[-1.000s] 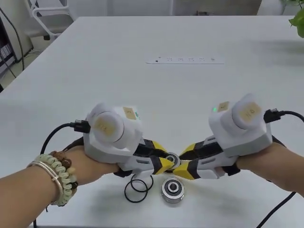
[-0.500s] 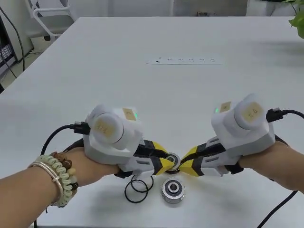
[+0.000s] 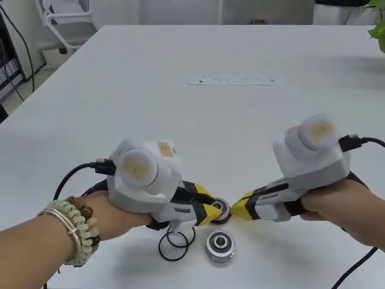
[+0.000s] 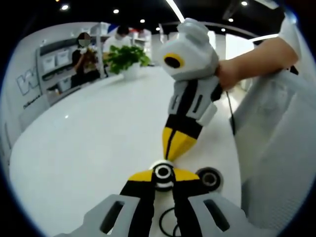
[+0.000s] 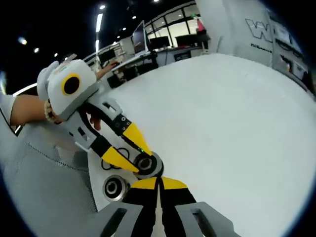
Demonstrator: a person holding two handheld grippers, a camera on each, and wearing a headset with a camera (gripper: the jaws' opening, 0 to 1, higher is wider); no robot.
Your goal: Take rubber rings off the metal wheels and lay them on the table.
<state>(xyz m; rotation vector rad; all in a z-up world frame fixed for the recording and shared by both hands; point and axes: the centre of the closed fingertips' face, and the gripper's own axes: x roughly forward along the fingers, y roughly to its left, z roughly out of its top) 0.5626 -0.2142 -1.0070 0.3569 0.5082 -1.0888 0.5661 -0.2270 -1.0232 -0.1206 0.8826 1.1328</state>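
White tabletop (image 3: 150, 90) runs wide ahead of me, with a power strip (image 3: 233, 80) lying well beyond the work. I have the left gripper (image 3: 212, 209) clamped on a small metal wheel (image 3: 220, 208), one jaw on each side of it. It holds the wheel just above the table so the rim faces the other tool. The right gripper (image 3: 240, 208) comes in head-on, its jaws pressed together to a fine point that touches the wheel's edge. They may be nipping the rubber there, but the fisheye is too soft at that spot for me to be sure. Bracing the wheel in one hand seems the reason for this pose, since the other can then pull against something fixed. Two black rubber rings (image 3: 174, 242) lie overlapping on the table just under the left gripper, already off, I judge. A second wheel (image 3: 219, 247) sits flat beside them, near the front edge. Whether it is stripped or waiting its turn I can't tell.
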